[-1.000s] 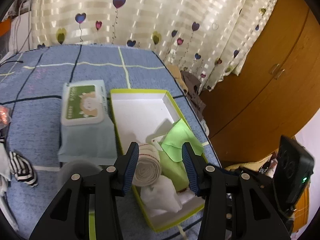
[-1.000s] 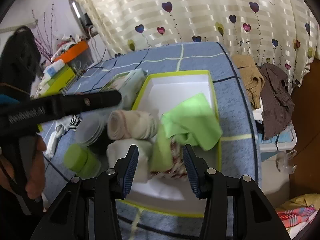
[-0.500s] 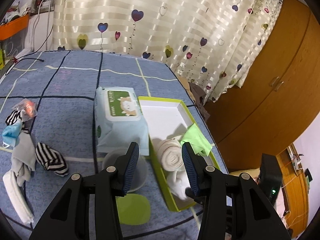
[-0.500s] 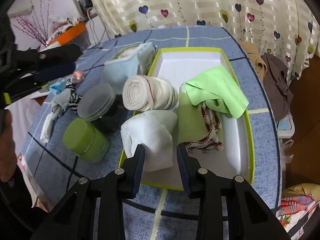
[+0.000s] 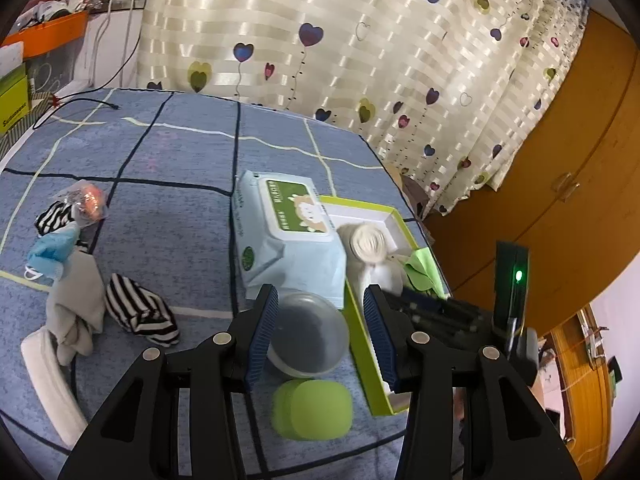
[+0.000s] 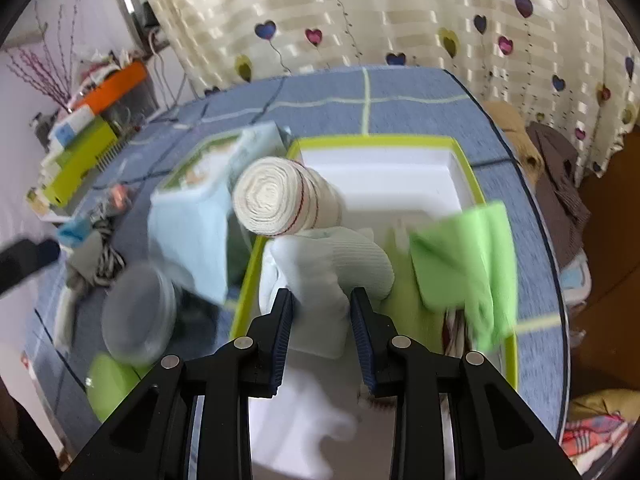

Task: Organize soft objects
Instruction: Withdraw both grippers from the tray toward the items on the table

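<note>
A lime-rimmed white box (image 6: 376, 142) holds a rolled cream cloth (image 6: 276, 196), a white sock (image 6: 332, 264) and a green cloth (image 6: 468, 256). My right gripper (image 6: 322, 300) reaches into the box's near end. Its jaws are closing, and the white sock fills the gap and touches both pads. My left gripper (image 5: 320, 300) hangs open above a clear-lidded jar (image 5: 308, 332) just left of the box (image 5: 360, 204), with nothing held. On the blue checked cloth to the left lie a striped sock (image 5: 140, 312), grey and white socks (image 5: 76, 300) and a blue mask (image 5: 52, 252).
A wet-wipes pack (image 5: 292, 232) leans against the box's left side. A lime green round container (image 5: 312, 408) stands in front of the jar. Clothes (image 6: 556, 168) are heaped past the table's right edge, by the curtain and a wooden wardrobe (image 5: 560, 160).
My left gripper has drawn back out of the box and shifted left over the jar. My right gripper moved forward into the box and narrowed its jaws around the white sock.
</note>
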A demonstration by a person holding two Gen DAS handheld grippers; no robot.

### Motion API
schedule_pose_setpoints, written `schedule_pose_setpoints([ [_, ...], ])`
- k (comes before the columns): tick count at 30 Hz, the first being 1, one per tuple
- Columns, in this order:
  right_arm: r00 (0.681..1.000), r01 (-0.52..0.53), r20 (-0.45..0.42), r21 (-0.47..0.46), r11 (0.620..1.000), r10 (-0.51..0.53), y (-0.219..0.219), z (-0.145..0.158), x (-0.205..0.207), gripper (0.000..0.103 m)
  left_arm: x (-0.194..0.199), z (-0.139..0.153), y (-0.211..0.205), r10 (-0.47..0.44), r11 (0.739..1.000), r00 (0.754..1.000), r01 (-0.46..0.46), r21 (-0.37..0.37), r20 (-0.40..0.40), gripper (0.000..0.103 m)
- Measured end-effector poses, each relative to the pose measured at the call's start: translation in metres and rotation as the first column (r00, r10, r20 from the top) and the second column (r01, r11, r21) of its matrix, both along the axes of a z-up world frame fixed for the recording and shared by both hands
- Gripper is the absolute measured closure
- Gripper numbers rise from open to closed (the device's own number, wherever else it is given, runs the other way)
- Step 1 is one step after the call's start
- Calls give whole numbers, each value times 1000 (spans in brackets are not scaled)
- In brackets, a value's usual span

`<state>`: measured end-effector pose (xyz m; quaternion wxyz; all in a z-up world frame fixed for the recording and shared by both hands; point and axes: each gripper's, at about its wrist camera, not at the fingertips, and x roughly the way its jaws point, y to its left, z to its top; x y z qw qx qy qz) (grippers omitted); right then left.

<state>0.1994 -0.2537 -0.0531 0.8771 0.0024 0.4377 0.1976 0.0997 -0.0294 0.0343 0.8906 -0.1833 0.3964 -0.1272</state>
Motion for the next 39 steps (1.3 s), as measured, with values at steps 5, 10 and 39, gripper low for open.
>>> schedule_pose_setpoints([
  [5, 999, -9, 47, 12, 1000, 8, -2, 19, -21, 71, -4, 0, 10, 12, 1000, 1000, -12, -7, 0, 57],
  [10, 996, 79, 30, 1, 997, -79, -33, 15, -58, 71, -9, -4, 11, -3, 1000, 1000, 3, -16, 1, 57],
  [39, 989, 37, 142, -1, 999, -36, -10, 64, -94, 56, -46, -3, 22, 30, 998, 999, -32, 61, 35, 57],
])
